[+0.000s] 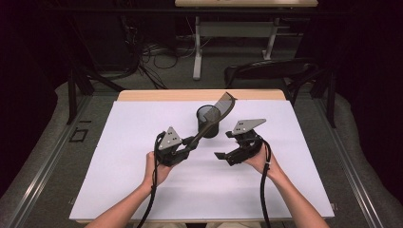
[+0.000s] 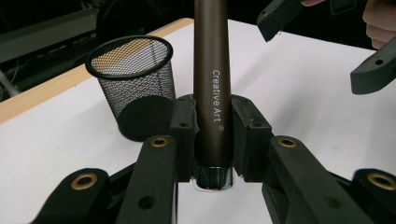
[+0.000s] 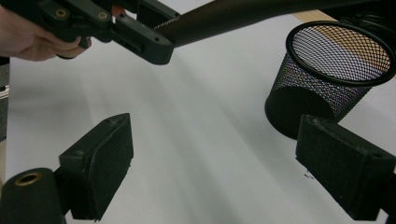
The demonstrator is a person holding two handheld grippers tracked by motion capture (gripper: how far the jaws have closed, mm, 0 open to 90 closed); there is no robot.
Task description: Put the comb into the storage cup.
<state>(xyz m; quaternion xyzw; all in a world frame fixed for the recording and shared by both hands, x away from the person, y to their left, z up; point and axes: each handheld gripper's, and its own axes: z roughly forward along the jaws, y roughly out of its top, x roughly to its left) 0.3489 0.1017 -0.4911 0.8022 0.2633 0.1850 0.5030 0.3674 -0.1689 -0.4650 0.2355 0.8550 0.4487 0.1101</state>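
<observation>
We saw the left tool [image 2: 212, 140] clamped on the brown brush handle [image 2: 211, 84], which slanted up over the mesh cup [image 1: 208, 120] on the bench [image 1: 142, 190]. The right tool [image 3: 212, 172] stood apart, empty, near the cup.

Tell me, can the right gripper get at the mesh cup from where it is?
Probably yes: the right gripper is open and holds nothing, and bare table lies between it and the mesh cup; the brush crosses over the cup.
</observation>
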